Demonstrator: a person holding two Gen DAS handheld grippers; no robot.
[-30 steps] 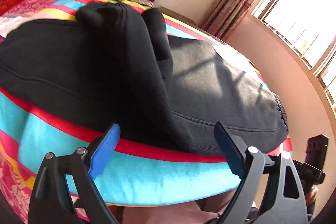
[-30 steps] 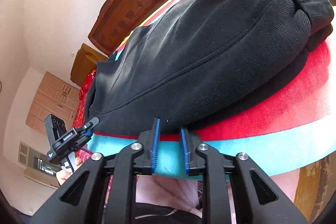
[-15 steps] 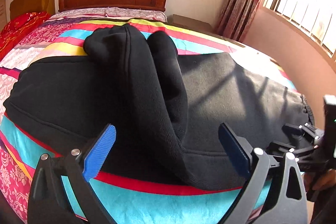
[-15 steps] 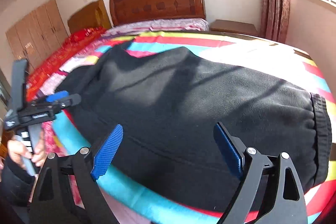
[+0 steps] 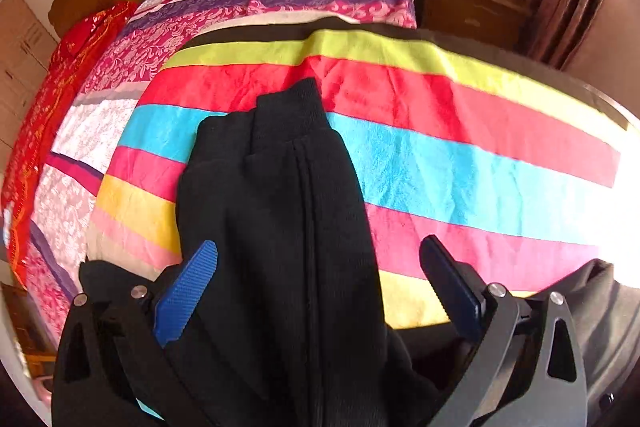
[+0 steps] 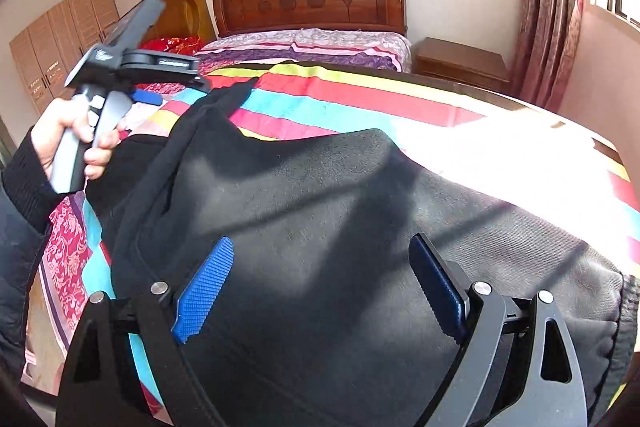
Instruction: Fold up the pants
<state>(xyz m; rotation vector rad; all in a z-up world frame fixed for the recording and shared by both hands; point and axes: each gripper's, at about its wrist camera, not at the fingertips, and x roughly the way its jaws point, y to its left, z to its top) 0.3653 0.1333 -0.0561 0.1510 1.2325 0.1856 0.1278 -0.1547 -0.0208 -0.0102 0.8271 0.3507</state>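
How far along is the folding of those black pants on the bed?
Roughly midway, I'd guess. Done: the pants lie flat on the striped blanket, waistband at the right. In hand: the legs are doubled over the body, cuff on top, and the left gripper sits open around them. The right gripper is open over the body. Left: probably another fold and tidying.

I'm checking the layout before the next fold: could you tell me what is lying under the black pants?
The black pants lie on a striped blanket, which shows around them. What the blanket looks like directly beneath them is covered.
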